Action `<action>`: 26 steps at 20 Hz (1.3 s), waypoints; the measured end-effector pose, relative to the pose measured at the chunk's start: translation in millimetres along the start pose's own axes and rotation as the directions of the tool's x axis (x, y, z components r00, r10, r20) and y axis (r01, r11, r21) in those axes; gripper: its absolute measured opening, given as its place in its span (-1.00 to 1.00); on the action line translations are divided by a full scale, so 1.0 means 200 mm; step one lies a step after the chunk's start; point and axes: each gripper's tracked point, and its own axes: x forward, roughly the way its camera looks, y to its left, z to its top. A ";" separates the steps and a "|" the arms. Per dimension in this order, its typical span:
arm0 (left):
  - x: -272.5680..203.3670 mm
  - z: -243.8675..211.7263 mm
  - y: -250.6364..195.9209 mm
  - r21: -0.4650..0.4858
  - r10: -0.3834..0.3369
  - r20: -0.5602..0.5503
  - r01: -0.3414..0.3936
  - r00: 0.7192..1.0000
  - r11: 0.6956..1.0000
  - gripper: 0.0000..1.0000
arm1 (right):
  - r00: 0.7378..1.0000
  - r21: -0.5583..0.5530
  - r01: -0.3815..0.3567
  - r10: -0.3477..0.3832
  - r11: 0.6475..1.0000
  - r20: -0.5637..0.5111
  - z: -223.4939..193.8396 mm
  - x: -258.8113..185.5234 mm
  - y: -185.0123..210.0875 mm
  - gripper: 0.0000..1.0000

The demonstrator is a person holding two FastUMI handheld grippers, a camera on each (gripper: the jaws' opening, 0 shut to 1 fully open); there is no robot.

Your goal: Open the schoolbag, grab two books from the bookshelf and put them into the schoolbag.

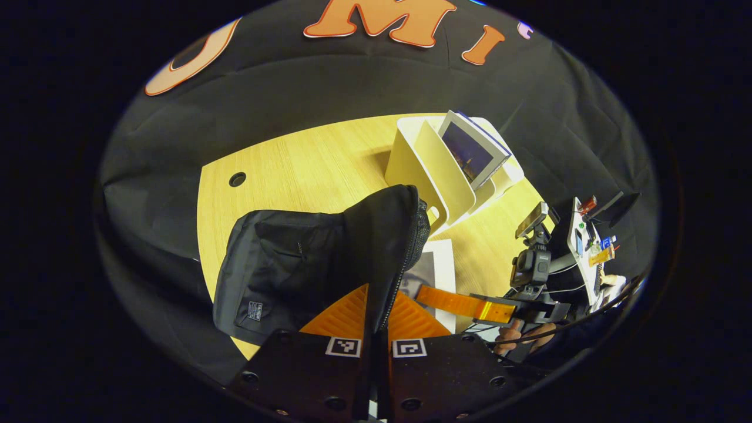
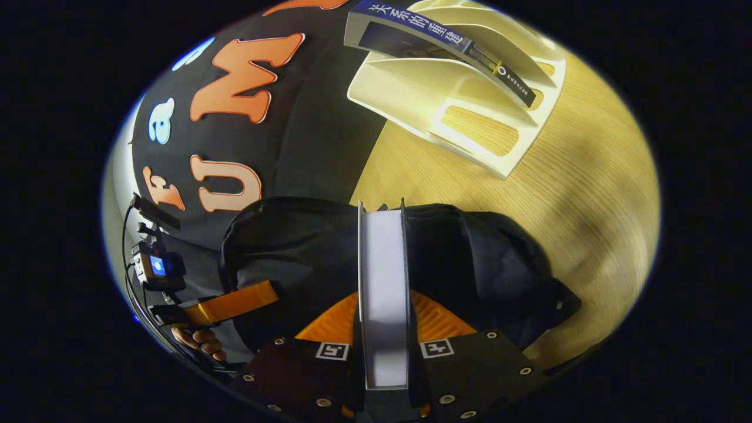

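Observation:
The black schoolbag (image 1: 282, 264) lies on the wooden table (image 1: 305, 164). My left gripper (image 1: 376, 311) is shut on the bag's zipped flap edge (image 1: 388, 235) and holds it raised. My right gripper (image 2: 383, 311) is shut on a white book (image 2: 383, 264), seen edge-on just above the schoolbag (image 2: 470, 252). In the left gripper view that book (image 1: 437, 264) shows partly behind the flap, with the right gripper (image 1: 429, 295) and a hand on it. The white bookshelf (image 1: 411, 164) stands behind the bag with one book (image 1: 470, 150) leaning in it. In the right gripper view, that shelf (image 2: 411, 88) holds the blue-spined book (image 2: 435, 41), and the left gripper (image 2: 267, 294) is at the left.
A round cable hole (image 1: 237, 179) sits in the table at the far left. A stand with small devices (image 1: 587, 241) is off the table's right side. Bare tabletop (image 2: 587, 176) stretches to the right of the bag. The booth's black cloth hangs behind the table.

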 end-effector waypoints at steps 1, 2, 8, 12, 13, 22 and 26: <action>0.00 0.01 -0.02 -0.003 -0.003 0.001 0.003 1.000 1.000 -0.89 | 1.000 -0.013 0.008 -0.008 1.000 0.008 -0.01 0.02 0.00 -0.41; 0.01 0.01 -0.04 -0.001 -0.009 -0.002 0.009 1.000 1.000 -0.89 | 1.000 -0.016 0.002 -0.002 1.000 -0.003 -0.04 0.05 0.00 -0.41; 0.04 -0.01 -0.05 0.020 -0.012 -0.005 0.012 1.000 1.000 -0.89 | 0.999 -0.017 0.002 -0.003 1.000 -0.036 -0.12 0.19 0.02 -0.19; 0.04 -0.01 -0.03 0.021 -0.010 -0.001 0.010 1.000 1.000 -0.88 | 0.988 -0.006 0.057 -0.058 0.998 -0.144 -0.19 0.21 -0.01 -0.22; 0.05 -0.01 -0.02 0.018 -0.004 0.000 0.004 1.000 1.000 -0.88 | 0.982 -0.041 0.100 -0.105 0.994 -0.159 -0.20 0.20 -0.05 0.11; 0.09 -0.05 -0.03 0.095 -0.044 -0.002 0.044 0.999 0.994 -0.88 | 0.936 -0.292 0.262 -0.316 0.920 -0.155 -0.10 -0.03 -0.19 0.36; 0.09 -0.07 -0.03 0.118 -0.056 0.006 0.055 0.998 0.992 -0.89 | 0.914 -0.379 0.329 -0.392 0.865 -0.101 0.02 -0.18 -0.21 0.69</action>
